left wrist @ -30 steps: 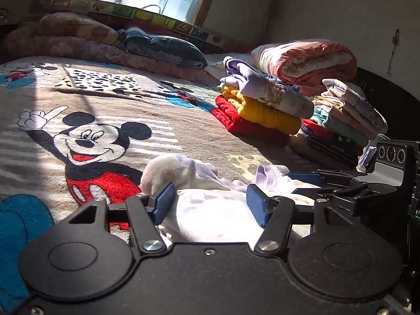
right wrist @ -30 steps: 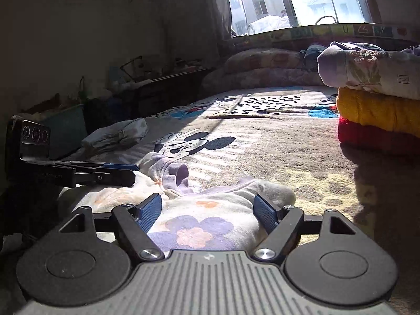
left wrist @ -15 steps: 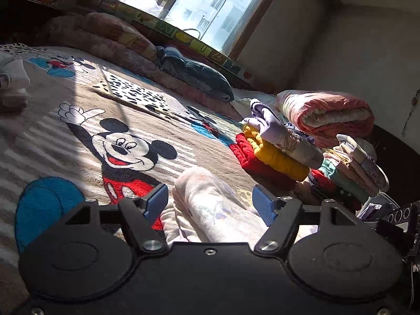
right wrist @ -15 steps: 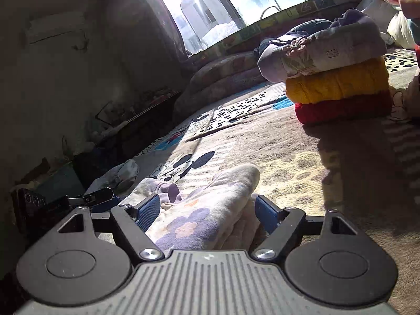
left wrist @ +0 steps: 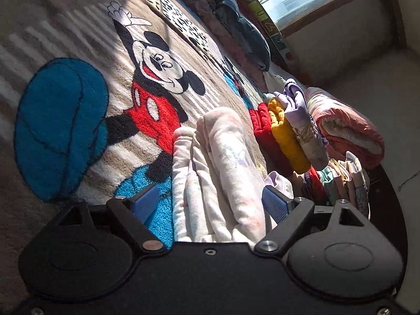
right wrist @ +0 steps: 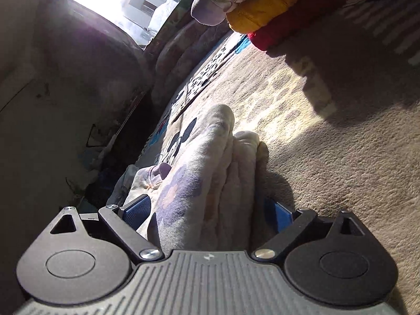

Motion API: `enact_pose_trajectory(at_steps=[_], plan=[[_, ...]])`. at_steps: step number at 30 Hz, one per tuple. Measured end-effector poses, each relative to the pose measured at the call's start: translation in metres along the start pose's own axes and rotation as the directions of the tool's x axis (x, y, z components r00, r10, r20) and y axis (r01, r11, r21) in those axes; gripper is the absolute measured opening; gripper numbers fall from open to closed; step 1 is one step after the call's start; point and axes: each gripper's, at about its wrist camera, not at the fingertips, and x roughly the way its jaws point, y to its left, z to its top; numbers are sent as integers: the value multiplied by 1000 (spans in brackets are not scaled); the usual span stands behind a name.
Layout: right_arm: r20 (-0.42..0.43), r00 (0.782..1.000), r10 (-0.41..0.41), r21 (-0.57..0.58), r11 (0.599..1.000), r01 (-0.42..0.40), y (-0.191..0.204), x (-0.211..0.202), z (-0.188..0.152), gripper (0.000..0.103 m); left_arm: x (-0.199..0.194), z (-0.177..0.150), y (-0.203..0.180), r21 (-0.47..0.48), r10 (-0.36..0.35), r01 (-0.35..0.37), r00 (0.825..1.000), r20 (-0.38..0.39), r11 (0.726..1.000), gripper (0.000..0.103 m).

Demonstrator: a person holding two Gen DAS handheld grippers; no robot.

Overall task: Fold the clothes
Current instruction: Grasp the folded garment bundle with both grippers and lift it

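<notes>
A folded white garment (left wrist: 220,162) with faint pastel prints lies in thick layers on the cartoon-mouse blanket (left wrist: 65,105). My left gripper (left wrist: 210,204) is open and straddles it; the left blue pad stands clear of the cloth, over blue pile. From the right wrist the same garment (right wrist: 210,173) shows purple flowers and a lilac collar. My right gripper (right wrist: 208,212) is also open, with the bundle filling most of the gap between its fingers. Neither gripper shows in the other's view.
A stack of folded clothes, red, yellow and lilac (left wrist: 286,131), stands beyond the garment, with a second stack (left wrist: 344,178) and a rolled pink quilt (left wrist: 346,128) behind. The same stack (right wrist: 278,8) is at the right wrist view's top. Pillows line the window side.
Both cameras have rolled and tipped steeply. The garment, spread flat a second ago, is now a narrow layered bundle between each pair of fingers. The opposite gripper has left both views.
</notes>
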Motion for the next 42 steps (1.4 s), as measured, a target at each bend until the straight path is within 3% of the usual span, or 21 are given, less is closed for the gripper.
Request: enact_pose_trajectory(at_steps=[2,4,6,9,13,17,25,27,29,30,32,34,38,42], plan=[[-11,1000,0,-24,1000,0,3,8,1,92,5,-1,1,-3,-9,9,1000,-3,1000,85],[-16,1000,3,-48,999,-4,6,15,0,80,9,-2,2,-7,-17,17,1000,-5,1000,74],[-16,1000,10,-68,998,-11,7,22,-2,72,14,-3,3,-10,-26,26,1000,-7,1000,73],[-4,1000,16,-93,996,-16,10,23,-5,67,14,-4,2,-14,-44,44,999,-2,999,65],[13,999,47,-48,998,-47,3,16,-3,56,10,-5,4,-52,-89,91,996,24,995,53],[47,996,75,-18,997,-75,9,2,-1,53,-1,-9,-4,-78,-134,138,989,56,987,49],[73,994,79,72,994,-84,20,-87,-13,53,-31,-51,-38,-172,-227,220,974,-20,960,49],[66,996,53,99,993,-59,14,-110,-31,55,-36,-74,-40,-172,-192,181,980,-50,968,49],[58,998,-25,92,996,19,5,-118,-50,67,-37,-96,-38,-70,-93,88,993,-77,994,59],[59,995,-86,53,995,83,0,-118,-58,73,-36,-104,-39,13,-38,40,996,-86,999,69],[87,986,-141,8,990,140,-3,-120,-67,73,-40,-109,-39,56,-55,60,995,-88,997,71],[140,976,-165,-20,985,169,7,-127,-68,87,-53,-109,-45,62,-76,79,995,-62,995,80],[215,967,-134,-4,990,138,8,-147,-75,88,-72,-116,-43,44,-85,86,996,-25,995,81],[226,968,-113,29,994,109,-1,-162,-85,89,-79,-117,-43,-15,-98,97,995,-8,995,81]])
